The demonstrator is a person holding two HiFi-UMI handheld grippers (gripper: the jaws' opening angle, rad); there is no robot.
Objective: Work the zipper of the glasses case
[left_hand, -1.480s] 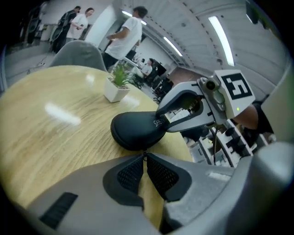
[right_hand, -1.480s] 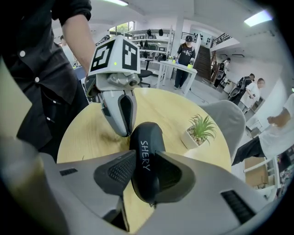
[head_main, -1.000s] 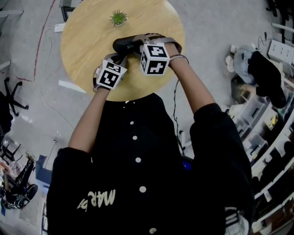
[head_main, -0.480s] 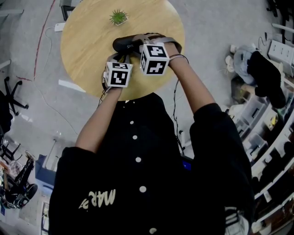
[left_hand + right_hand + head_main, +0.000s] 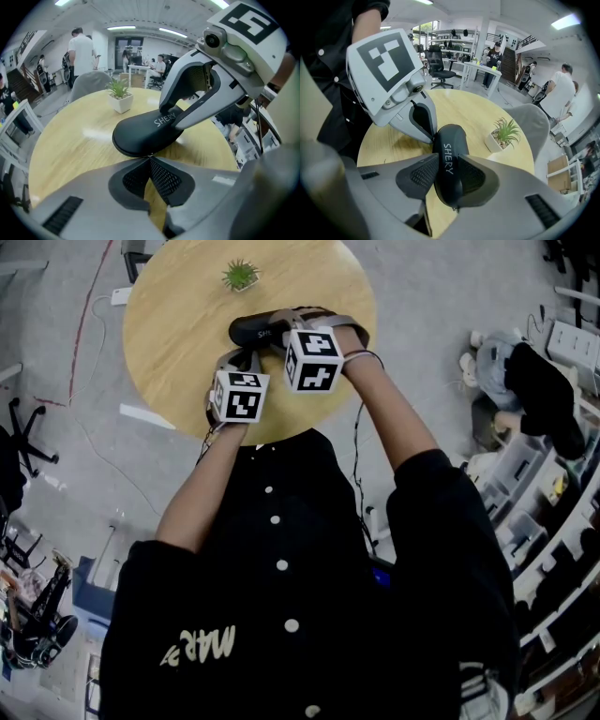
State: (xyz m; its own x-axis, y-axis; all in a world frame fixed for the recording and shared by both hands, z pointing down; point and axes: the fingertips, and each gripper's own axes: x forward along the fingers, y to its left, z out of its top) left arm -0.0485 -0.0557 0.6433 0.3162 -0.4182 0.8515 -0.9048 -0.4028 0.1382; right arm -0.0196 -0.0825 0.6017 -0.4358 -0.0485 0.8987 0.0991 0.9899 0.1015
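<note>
A black glasses case (image 5: 251, 329) marked SHERY lies on the round wooden table (image 5: 178, 324). My right gripper (image 5: 449, 176) is shut on the case (image 5: 449, 154), with one pad on each long side. My left gripper (image 5: 150, 157) is shut, its tips meeting right at the near rim of the case (image 5: 140, 133), where a tiny metal zipper pull glints between them. In the right gripper view, the left gripper (image 5: 432, 138) touches the case's far end. In the head view, both marker cubes sit side by side over the table's near edge.
A small potted plant (image 5: 241, 276) stands at the table's far side, beyond the case. People, chairs and desks fill the room behind. Grey floor with cables and shelving surrounds the table.
My left gripper has shifted right, closer to the right one, and its cube has turned. The right gripper and the case have stayed put.
</note>
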